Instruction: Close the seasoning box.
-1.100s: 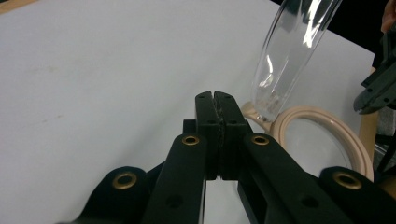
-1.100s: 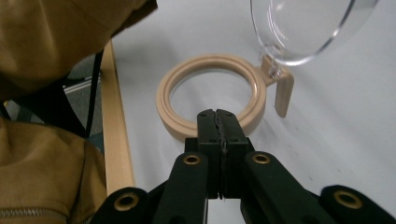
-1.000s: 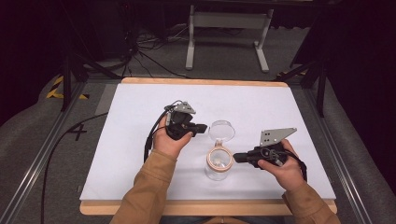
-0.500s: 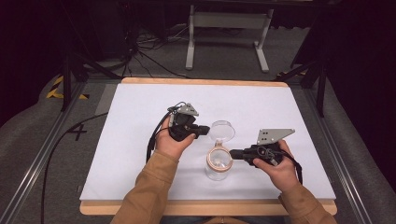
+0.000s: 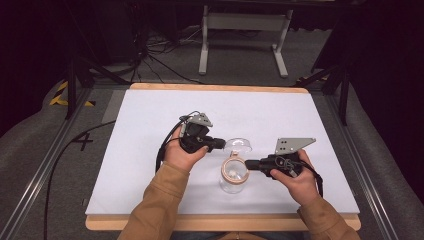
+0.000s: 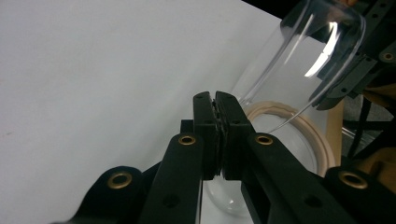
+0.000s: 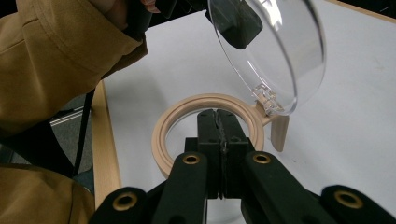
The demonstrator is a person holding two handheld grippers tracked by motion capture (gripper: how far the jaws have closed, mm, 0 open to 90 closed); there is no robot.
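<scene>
1. The clear round jar (image 5: 233,181) with a beige ring (image 5: 234,163) about its mouth stands on the white table (image 5: 150,125), near the person's edge and about midway across.
2. Its clear domed lid (image 5: 239,145) is swung up off the mouth. It stands tilted on the far side of the jar, joined to the ring (image 7: 163,135) by a small beige hinge post (image 7: 279,130). The mouth itself is uncovered.
3. The hinge line runs roughly across the far rim of the jar, so I judge the lid (image 7: 280,60) can only swing toward the person to shut or away to open further.
4. The left gripper (image 5: 220,144) is the nearer one to the lid. It comes in from the jar's left and its tips are at the lid's raised edge (image 6: 303,46). Its jaws (image 6: 215,95) are all but together, having just been easing apart by a hair. Nothing shows plainly between them, and I cannot tell whether a thin lip is pinched.
5. The right gripper (image 5: 248,163) reaches in level from the jar's right, with its tips at the ring's rim. Its jaws (image 7: 217,112) are pressed together. They hide the ring's near arc, so I cannot tell whether they nip it.
6. Judged from this, the left hand would steer the lid while the right steadies the jar.
</scene>
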